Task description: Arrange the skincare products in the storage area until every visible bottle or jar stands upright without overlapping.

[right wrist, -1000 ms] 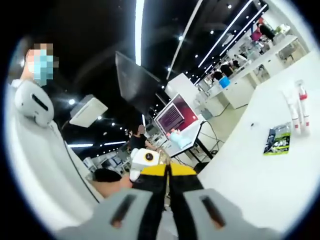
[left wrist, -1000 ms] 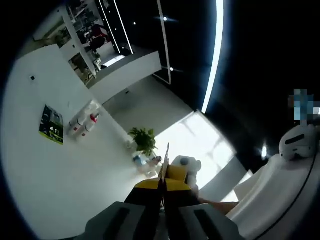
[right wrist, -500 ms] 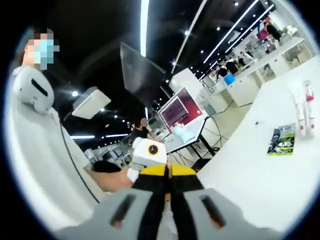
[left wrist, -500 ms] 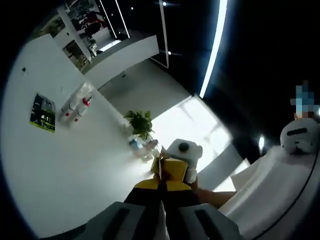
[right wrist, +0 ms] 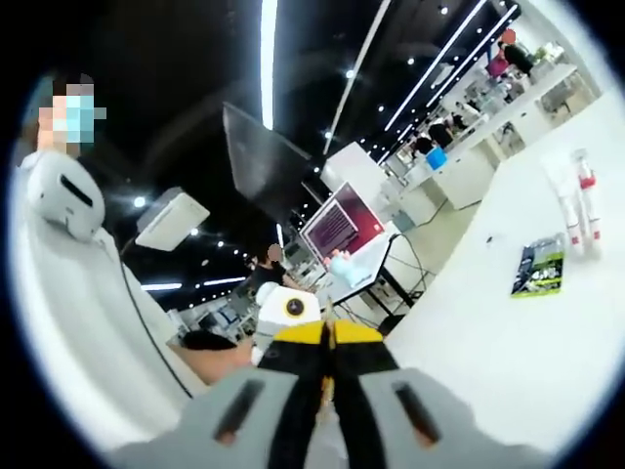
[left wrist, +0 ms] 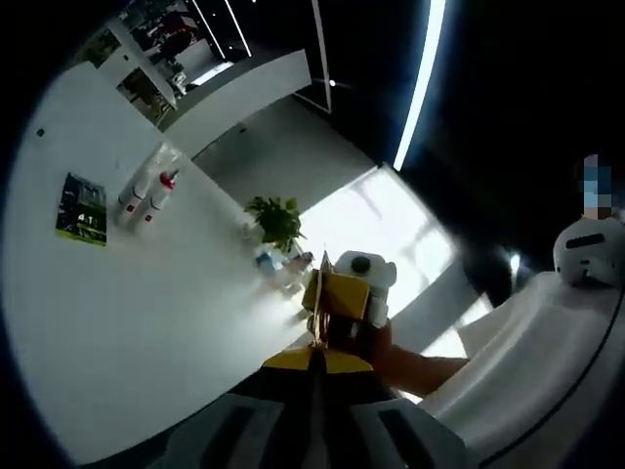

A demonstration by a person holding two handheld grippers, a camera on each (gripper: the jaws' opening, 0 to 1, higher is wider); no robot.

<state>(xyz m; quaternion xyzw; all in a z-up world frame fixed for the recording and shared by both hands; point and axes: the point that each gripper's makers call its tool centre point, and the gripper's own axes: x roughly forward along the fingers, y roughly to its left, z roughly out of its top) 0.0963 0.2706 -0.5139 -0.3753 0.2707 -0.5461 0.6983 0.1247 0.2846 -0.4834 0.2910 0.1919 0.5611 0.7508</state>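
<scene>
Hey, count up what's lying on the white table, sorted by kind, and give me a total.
Tubes: 2
Green packet: 1
Plant: 1
Total: 4, not counting a few small items by the plant, too blurred to tell.

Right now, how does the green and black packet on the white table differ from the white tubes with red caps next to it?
The flat green and black packet is dark and rectangular; the white tubes with red caps are pale, long and narrow. The packet lies flat on the white table; whether the tubes stand or lie is too small to tell. Both rest on the table, side by side, apart from both grippers.
</scene>
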